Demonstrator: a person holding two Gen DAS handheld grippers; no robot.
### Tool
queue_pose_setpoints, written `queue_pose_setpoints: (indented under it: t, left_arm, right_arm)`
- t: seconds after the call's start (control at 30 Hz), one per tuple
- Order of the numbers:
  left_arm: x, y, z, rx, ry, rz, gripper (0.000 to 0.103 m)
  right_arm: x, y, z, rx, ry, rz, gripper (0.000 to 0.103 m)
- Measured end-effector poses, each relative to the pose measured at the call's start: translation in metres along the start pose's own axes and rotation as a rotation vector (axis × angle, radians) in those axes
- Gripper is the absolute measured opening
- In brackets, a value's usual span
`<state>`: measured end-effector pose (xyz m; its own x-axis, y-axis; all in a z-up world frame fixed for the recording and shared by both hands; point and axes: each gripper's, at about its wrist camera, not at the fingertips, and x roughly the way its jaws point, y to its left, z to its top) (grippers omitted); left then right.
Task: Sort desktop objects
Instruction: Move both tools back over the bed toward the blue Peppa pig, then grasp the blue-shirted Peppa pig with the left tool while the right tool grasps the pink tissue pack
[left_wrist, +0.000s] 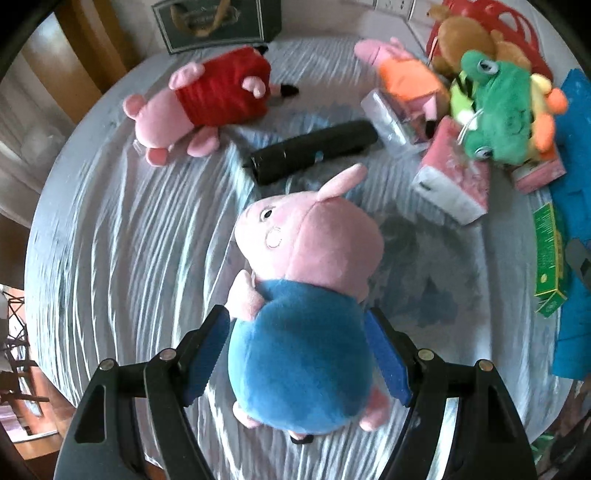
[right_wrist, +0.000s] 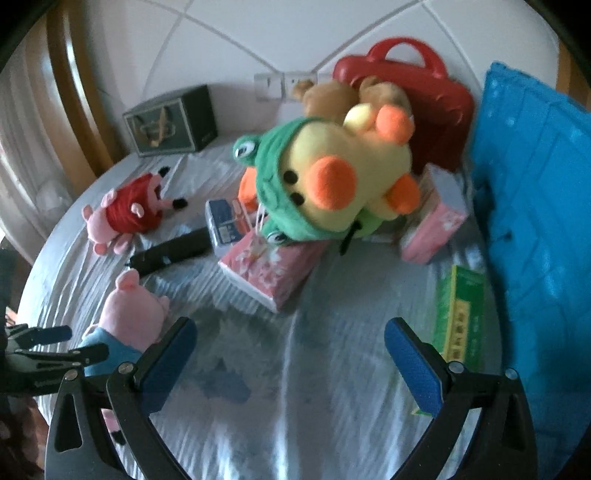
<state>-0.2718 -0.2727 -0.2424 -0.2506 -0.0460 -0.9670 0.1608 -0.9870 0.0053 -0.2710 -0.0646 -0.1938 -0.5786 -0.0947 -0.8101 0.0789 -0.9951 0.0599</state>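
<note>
My left gripper (left_wrist: 301, 354) is shut on a pink pig plush in a blue shirt (left_wrist: 303, 288), its pads pressing the blue body from both sides; the plush also shows in the right wrist view (right_wrist: 125, 321). My right gripper (right_wrist: 290, 354) is open and empty over bare cloth. A pig plush in a red dress (left_wrist: 207, 107) lies far left. A pig plush in orange (left_wrist: 402, 74), a green frog-hooded duck plush (right_wrist: 332, 184), a brown bear (right_wrist: 351, 96), pink tissue packs (right_wrist: 273, 266) and a black cylinder (left_wrist: 314, 149) lie beyond.
A red basket (right_wrist: 424, 85) and a blue crate (right_wrist: 535, 221) stand at the right. A green box (right_wrist: 460, 314) lies by the crate. A dark box (right_wrist: 170, 122) stands at the back. The round table's cloth (right_wrist: 295, 406) is wrinkled.
</note>
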Motion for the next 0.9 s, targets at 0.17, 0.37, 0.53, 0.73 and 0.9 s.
queue_pose_setpoints:
  t: [0.17,0.37,0.53,0.73,0.9]
  left_arm:
    - [0.023,-0.007,0.013,0.030,0.048,0.000,0.075]
    - [0.050,-0.007,0.024,0.041,0.055,-0.019,0.073]
    - [0.025,-0.013,0.041,0.070,-0.097,-0.008,0.057]
    - [0.021,-0.025,0.078,0.109,-0.168,0.000,0.050]
    - [0.037,-0.023,0.089,0.058,-0.101,-0.060,0.050]
  right_arm:
    - [0.022,0.005,0.001,0.021,0.057,0.018,0.103]
    - [0.052,0.005,0.007,0.079,0.116,0.021,0.103]
    - [0.076,0.008,0.017,0.126,0.148,0.015,0.103]
    - [0.097,0.011,0.033,0.159,0.155,0.001,0.103]
    - [0.130,0.016,0.044,0.181,0.199,-0.007,0.103]
